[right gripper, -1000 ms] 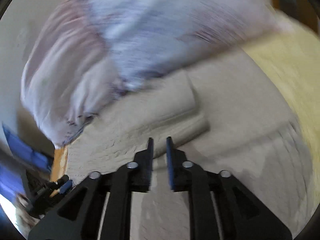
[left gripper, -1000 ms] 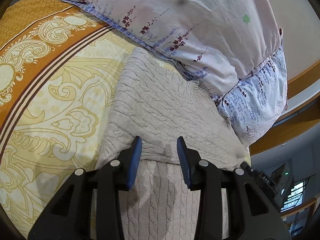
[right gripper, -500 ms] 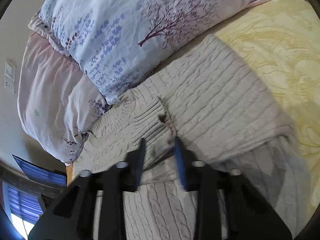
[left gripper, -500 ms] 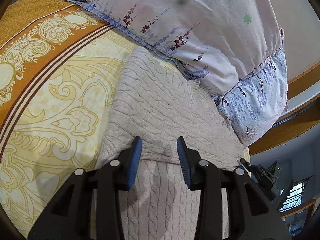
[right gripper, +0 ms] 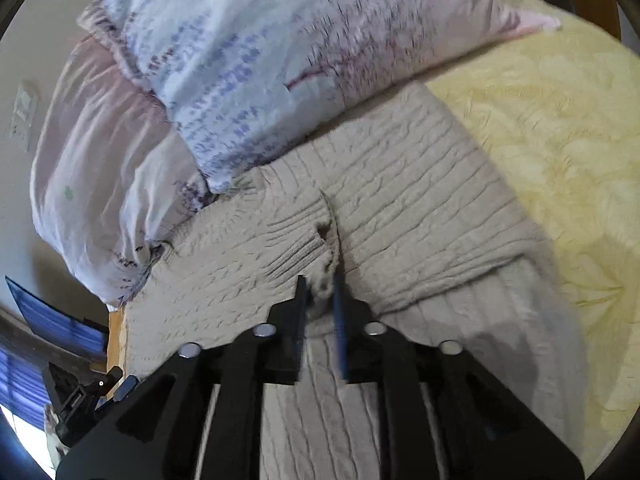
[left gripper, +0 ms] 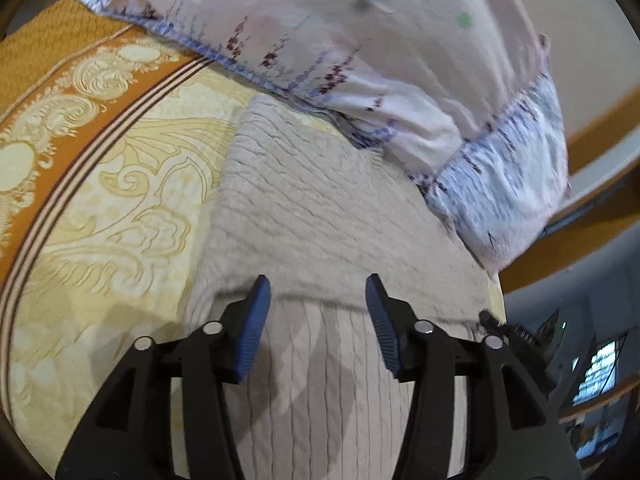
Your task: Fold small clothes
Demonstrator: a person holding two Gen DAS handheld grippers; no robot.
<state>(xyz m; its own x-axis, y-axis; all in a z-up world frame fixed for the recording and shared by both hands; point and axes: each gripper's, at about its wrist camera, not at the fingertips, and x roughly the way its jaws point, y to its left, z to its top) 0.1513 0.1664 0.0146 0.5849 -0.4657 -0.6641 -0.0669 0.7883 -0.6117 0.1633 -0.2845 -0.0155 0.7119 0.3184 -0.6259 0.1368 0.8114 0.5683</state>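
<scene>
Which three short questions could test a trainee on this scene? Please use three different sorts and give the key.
1. True or false: the knitted sweater lies on a bare wooden floor.
2. Choose one: what lies right behind the far edge of the knitted sweater? A. flowered pillows B. a stack of books C. a pair of shoes
3. Fill the gap: the broad patterned band on the yellow bedspread is ___ in colour.
Key: 1 false, it lies on the bedspread; 2 A; 3 orange.
</scene>
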